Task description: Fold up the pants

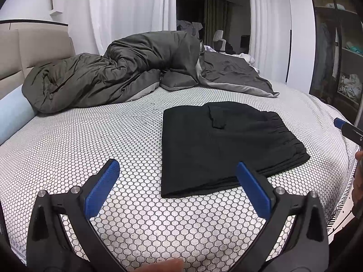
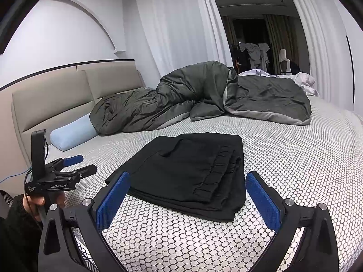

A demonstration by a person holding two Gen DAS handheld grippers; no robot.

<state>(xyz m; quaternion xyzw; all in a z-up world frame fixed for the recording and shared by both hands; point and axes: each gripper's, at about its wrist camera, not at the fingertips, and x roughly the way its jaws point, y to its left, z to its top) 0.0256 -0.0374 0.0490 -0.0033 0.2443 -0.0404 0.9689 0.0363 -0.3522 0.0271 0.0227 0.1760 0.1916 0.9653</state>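
Observation:
Black pants (image 1: 222,145) lie folded into a flat rectangle on the white honeycomb-patterned bed cover (image 1: 90,140); they also show in the right wrist view (image 2: 190,174), with the gathered waistband on the right side. My left gripper (image 1: 178,170) is open and empty, held above the bed just left of and in front of the pants; it also shows at the left of the right wrist view (image 2: 84,165). My right gripper (image 2: 187,181) is open and empty, just in front of the pants' near edge; one of its fingertips (image 1: 339,122) shows at the right edge of the left wrist view.
A crumpled dark grey duvet (image 1: 118,72) lies across the far side of the bed. A light blue bolster (image 2: 72,133) rests by the beige headboard (image 2: 56,99). White curtains (image 2: 177,27) hang behind. A wardrobe (image 1: 340,56) stands at the right.

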